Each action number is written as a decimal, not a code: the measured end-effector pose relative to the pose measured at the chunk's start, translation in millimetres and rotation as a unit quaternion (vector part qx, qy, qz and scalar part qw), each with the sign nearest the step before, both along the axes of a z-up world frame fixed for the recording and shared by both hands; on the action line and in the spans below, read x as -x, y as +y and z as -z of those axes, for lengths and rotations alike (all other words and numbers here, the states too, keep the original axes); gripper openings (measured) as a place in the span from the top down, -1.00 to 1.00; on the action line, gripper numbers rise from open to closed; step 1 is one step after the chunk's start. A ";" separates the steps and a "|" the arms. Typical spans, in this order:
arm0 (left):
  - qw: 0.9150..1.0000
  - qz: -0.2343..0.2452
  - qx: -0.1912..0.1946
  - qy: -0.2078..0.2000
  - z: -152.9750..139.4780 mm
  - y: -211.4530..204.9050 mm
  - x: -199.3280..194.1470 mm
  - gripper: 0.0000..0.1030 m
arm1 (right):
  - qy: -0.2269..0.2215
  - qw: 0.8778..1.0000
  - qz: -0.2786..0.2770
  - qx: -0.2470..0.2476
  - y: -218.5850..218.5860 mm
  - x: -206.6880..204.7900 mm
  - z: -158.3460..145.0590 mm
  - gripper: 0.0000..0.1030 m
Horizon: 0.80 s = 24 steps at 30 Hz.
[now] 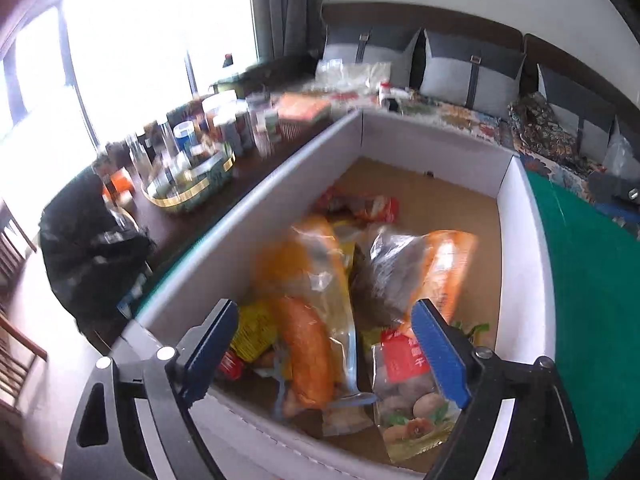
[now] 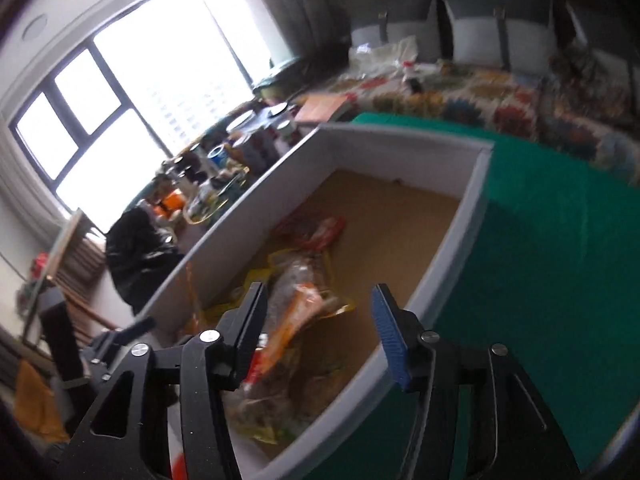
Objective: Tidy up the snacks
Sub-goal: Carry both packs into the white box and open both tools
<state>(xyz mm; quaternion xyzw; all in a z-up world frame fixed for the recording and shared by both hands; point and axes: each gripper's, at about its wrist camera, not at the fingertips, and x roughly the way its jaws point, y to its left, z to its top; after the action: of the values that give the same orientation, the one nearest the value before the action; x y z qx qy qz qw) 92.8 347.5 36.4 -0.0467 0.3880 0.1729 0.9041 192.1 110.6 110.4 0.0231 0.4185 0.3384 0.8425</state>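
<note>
Both grippers hang above the open cardboard box (image 1: 520, 200), tilted down into it. The left gripper (image 1: 332, 344) has its jaws spread wide with nothing pressed between the pads; the snack packets only lie below the gap. The right gripper (image 2: 320, 332) is parted too, and nothing is clamped there either, though the blur makes the packets under it hard to read.

The snacks sit in a loose heap on the brown floor of the box, crowded toward the near end. An orange-and-clear bag (image 1: 308, 280) lies lengthwise in the middle, another orange bag (image 1: 424, 264) leans just beside it on the right, a packet with a red label (image 1: 404, 364) rests near the right-hand pad, a yellow packet (image 1: 252, 332) is by the left-hand pad, and a red packet (image 1: 360, 204) lies further back, apart from the heap. The far end of the box floor is bare cardboard.

The white walls stand upright all round. On the right the box rim meets a green cloth (image 1: 592, 280), flat and uncluttered beside the box. On the left the wall runs close along a dark table (image 1: 180, 228) packed with jars and bottles (image 1: 224, 124) and a gold-edged basket (image 1: 188, 188). Beyond lies a patterned sofa with grey cushions (image 1: 472, 72)
</note>
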 end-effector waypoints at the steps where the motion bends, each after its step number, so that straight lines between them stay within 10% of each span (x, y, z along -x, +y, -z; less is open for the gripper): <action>1: 1.000 0.000 -0.012 -0.005 -6.9 -6.0 1.0 -0.80 | -0.021 1.000 0.005 0.009 -2.1 -4.3 -7.3 -0.32; 7: 0.996 -0.041 -0.062 -0.040 -47.2 -28.4 13.0 -0.99 | -0.146 0.987 0.032 0.053 -4.7 19.1 -52.3 -0.49; 24: 0.996 -0.035 -0.082 0.003 -63.7 -33.4 30.4 -0.99 | -0.075 0.992 0.006 0.103 34.2 43.1 -35.6 -0.50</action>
<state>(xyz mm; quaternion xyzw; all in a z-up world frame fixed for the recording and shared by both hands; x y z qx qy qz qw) 62.4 314.0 100.1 0.0148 0.3736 0.2359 0.8970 149.0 144.8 146.0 -0.0864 0.3860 0.2892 0.8717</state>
